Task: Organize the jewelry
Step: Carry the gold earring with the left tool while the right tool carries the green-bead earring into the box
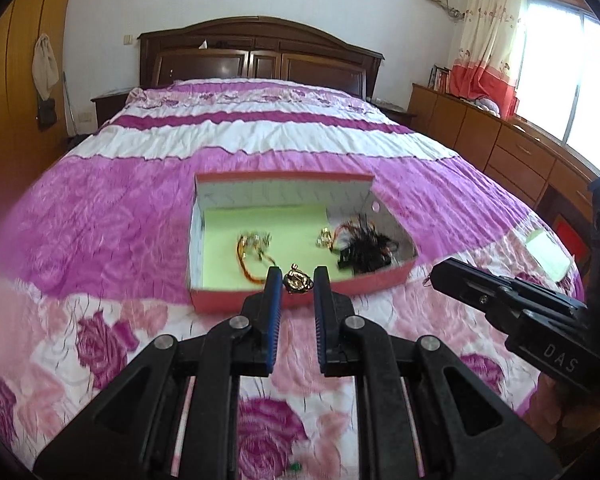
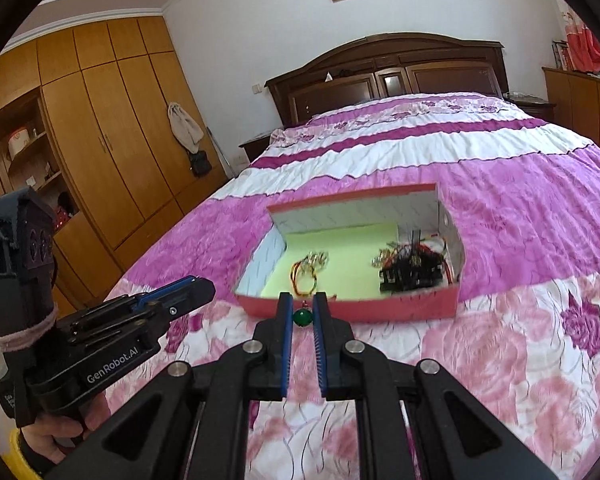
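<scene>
We see the left claw (image 1: 297,280) pinched nearly shut on a small gold-coloured metal ornament (image 1: 298,282), which sits between the tips of its blue-padded fingers (image 1: 274,280). The right claw (image 2: 302,307) is likewise closed down tight, and a round green bead pendant (image 2: 302,318) sits gripped between its pads. In the left wrist view the right claw shows side-on at the right, with a thin bit of jewellery at its tip, too small for us to make out.

Both claws hang above the near end of the bed, just short of the near wall of a shallow pink cardboard box with a pale green floor (image 1: 236,300). The box lies on the pink and white rose-patterned bedspread (image 1: 100,208), toward the foot of the bed and about midway between its side edges.

Inside the box, on the left half of the floor, we see a loop of orange-red cord with silvery beads (image 1: 254,246). At the right end lies a tangle of black and red cords (image 1: 366,250), with a small pale glittering piece (image 1: 325,237) just beside it.

Beyond stand the dark wooden headboard (image 1: 260,52) and, at the left side of the room, a light wooden wardrobe (image 2: 100,120).
</scene>
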The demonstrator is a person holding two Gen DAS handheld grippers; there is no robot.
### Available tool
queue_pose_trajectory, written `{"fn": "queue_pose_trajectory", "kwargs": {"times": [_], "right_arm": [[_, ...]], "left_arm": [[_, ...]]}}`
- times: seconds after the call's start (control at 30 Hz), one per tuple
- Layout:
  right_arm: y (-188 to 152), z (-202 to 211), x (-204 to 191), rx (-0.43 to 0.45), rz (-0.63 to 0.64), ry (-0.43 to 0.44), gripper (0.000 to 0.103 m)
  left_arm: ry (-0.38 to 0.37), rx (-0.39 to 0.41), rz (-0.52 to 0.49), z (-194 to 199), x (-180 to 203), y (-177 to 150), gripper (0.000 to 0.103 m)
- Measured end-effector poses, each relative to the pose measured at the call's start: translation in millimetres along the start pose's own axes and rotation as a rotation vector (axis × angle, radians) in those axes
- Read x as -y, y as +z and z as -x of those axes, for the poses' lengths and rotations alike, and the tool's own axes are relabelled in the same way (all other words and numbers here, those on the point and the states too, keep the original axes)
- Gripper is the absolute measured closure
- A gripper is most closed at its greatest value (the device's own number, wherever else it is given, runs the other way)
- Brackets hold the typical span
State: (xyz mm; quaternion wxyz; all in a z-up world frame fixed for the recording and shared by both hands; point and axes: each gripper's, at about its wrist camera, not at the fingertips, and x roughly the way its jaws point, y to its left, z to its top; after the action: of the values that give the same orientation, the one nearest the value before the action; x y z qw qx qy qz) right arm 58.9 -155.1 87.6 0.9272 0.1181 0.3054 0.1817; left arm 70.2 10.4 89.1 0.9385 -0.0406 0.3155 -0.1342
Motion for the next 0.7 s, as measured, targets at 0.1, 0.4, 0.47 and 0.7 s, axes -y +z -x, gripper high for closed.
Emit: {"fn": "queue_pose_trajectory", "kwargs": {"times": [0.1,0.4,0.47,0.7], "right_arm": [[11.5,-7.0,2.1,0.024,0.006,-0.011,0.092],[44.0,-34.3,16.0,0.108,0.011,-0.071,0.092],[48.6,-46.0,21.2,0.115,0.001,-0.083,0.092],[48.3,-95.3,39.4,0.080,-0.007,-0.147,0.092]], "left_arm": [[0.001,0.017,0.002,-10.6,-0.5,8.8,0.096],[0.039,0.086,-0.024,-46.7,0.8,30.2,0.096],[0.058,0.098,-0.030,-58.4,-0.7,33.9,0.096],[0.104,0.078,-0.023,-99.9,-11.2,34.6,0.096]]}}
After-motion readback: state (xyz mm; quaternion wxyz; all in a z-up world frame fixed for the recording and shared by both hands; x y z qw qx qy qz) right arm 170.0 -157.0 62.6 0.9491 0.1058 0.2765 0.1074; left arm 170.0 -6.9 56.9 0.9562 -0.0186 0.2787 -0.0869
